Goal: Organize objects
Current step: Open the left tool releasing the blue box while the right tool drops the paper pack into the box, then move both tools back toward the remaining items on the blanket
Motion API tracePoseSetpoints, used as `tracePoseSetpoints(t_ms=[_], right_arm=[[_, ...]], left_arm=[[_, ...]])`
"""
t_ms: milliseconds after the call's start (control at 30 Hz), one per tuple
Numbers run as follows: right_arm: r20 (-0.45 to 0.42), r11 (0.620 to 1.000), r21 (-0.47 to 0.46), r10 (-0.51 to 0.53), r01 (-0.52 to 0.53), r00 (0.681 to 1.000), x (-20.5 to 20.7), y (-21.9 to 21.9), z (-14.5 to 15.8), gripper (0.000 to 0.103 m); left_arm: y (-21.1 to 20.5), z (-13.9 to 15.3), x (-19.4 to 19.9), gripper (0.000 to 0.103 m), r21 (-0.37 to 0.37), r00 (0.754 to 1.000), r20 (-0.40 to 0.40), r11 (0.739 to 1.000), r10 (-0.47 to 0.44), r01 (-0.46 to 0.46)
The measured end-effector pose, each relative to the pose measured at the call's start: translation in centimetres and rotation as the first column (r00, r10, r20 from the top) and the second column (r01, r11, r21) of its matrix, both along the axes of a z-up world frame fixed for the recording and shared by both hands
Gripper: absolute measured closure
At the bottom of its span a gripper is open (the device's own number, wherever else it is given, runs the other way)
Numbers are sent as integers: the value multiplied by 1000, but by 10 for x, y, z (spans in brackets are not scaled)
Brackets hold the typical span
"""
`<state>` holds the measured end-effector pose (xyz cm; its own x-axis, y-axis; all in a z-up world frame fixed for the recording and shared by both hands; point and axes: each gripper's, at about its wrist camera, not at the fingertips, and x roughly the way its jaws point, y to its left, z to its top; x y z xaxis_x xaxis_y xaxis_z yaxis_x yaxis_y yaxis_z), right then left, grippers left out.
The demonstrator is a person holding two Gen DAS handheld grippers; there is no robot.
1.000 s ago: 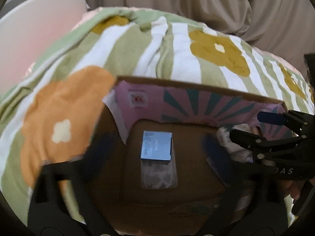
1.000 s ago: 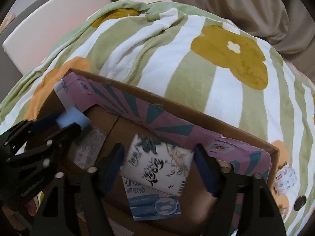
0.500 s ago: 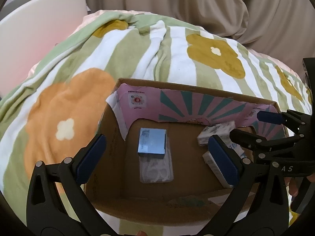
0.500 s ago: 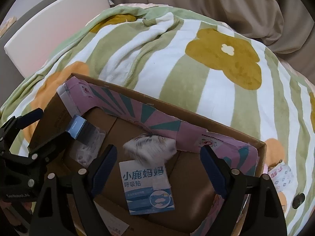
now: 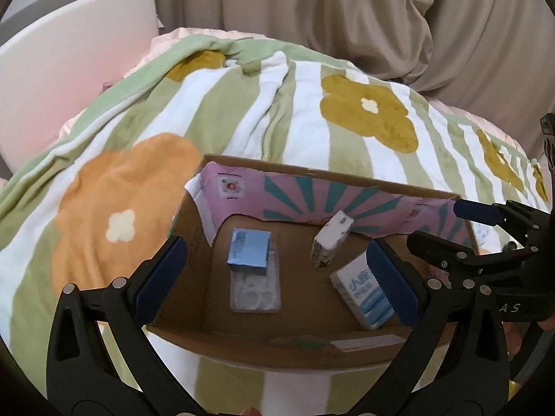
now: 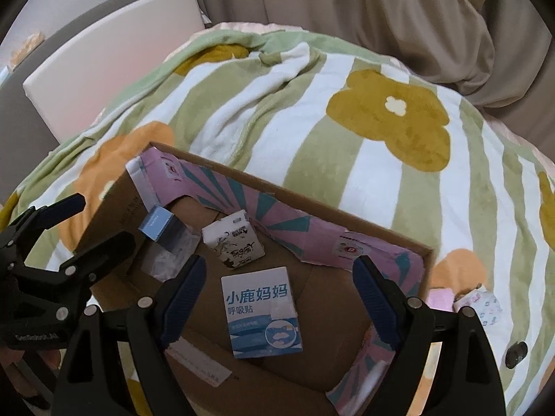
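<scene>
box: cardboard box (image 6: 381, 235) open on the bed, on the striped flower blanket (image 5: 284, 111), pink-teal printed flaps folded inward
contents: blue box (image 5: 250, 251) sits on a clear plastic packet (image 5: 255, 293) at the left side; white tissue pack (image 6: 233, 239) tilted against the far flap; blue-white carton (image 6: 262, 312) with Chinese print lies flat near the middle
outside: small wrapped white packet (image 6: 480, 306) on the blanket just beside the box's right wall, dark round thing (image 6: 515, 350) near it, too small to tell
left tongs: left tongs (image 5: 274, 280) spread wide, nothing between them, above the box's left half
right tongs: right tongs (image 6: 279, 301) spread wide, empty, over the carton
handling: cartons look light and stiff, take across the narrow sides; tissue pack soft, will squash, light squeeze at mid-body; plastic packet slick and thin, hard to pinch flat; wrapped packet outside small and crinkly, likely next to go in, pinch across the middle
change left: a second ago left view was blurred and low over the blue box; now clear and pulled back, whole box visible
change right: tissue pack was between the right tongs a second ago; now it rests inside against the flap, tongs backed off
</scene>
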<state>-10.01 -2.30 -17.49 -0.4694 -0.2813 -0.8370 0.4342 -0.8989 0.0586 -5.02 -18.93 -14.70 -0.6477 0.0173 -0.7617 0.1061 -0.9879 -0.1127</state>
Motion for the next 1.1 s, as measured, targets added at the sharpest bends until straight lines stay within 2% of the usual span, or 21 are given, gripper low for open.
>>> tracePoseSetpoints(t_ms=[233, 500, 600, 833, 1100], right_arm=[[-42, 1000, -15, -20, 19, 999, 8, 29, 26, 19], [-83, 997, -9, -73, 72, 994, 19, 85, 50, 19], [-98, 996, -2, -92, 93, 991, 24, 108, 57, 19], [-126, 993, -2, -114, 115, 985, 39, 161, 64, 19], [-140, 994, 22, -104, 108, 985, 53, 210, 59, 19]], left_arm=[[25, 18, 8, 0, 10, 1000, -11, 1000, -8, 8], [69, 34, 14, 0, 54, 1000, -16, 998, -19, 20], [88, 40, 16, 0, 46, 999, -22, 999, -25, 26], [140, 46, 22, 0, 35, 998, -29, 998, -53, 54], [197, 44, 22, 0, 94, 998, -22, 994, -59, 61]])
